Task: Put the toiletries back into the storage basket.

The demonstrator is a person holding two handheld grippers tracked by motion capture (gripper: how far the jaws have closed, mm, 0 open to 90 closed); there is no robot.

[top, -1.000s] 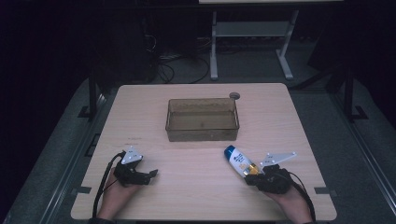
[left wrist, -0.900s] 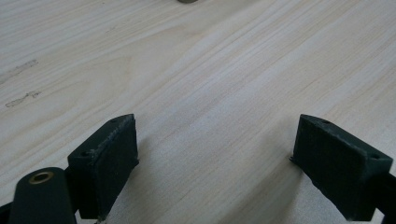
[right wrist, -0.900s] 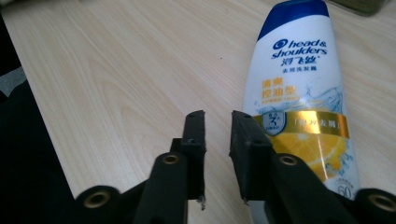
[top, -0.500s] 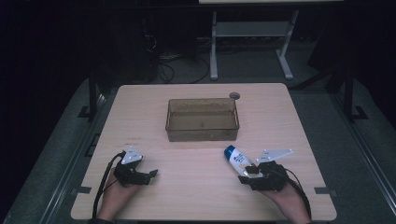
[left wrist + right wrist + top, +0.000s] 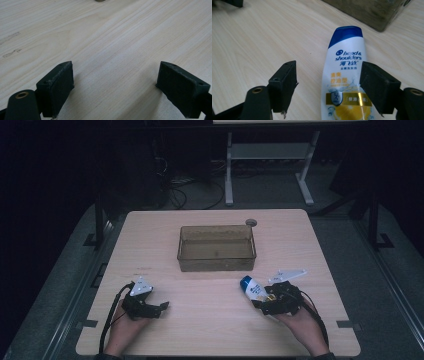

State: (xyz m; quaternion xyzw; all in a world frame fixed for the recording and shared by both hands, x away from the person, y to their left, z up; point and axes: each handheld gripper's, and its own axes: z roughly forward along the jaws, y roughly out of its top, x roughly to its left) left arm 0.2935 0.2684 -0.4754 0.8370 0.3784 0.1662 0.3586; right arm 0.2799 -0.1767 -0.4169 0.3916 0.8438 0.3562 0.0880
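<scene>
Right gripper view: we log one white shampoo bottle (image 5: 345, 75), blue cap, printed "head & shoulders" above Chinese characters and a lemon picture. It lies flat on the tabletop (image 5: 262, 37), long axis cap-first toward the clear bin (image 5: 372, 12). Right tool (image 5: 328, 88): jaws just opening, bottle between. Left tool (image 5: 115, 85): jaws apart, nothing between.

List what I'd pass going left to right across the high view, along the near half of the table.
Left claw → shampoo bottle → right claw, its jaws just opened, the bottle lying between them.
</scene>
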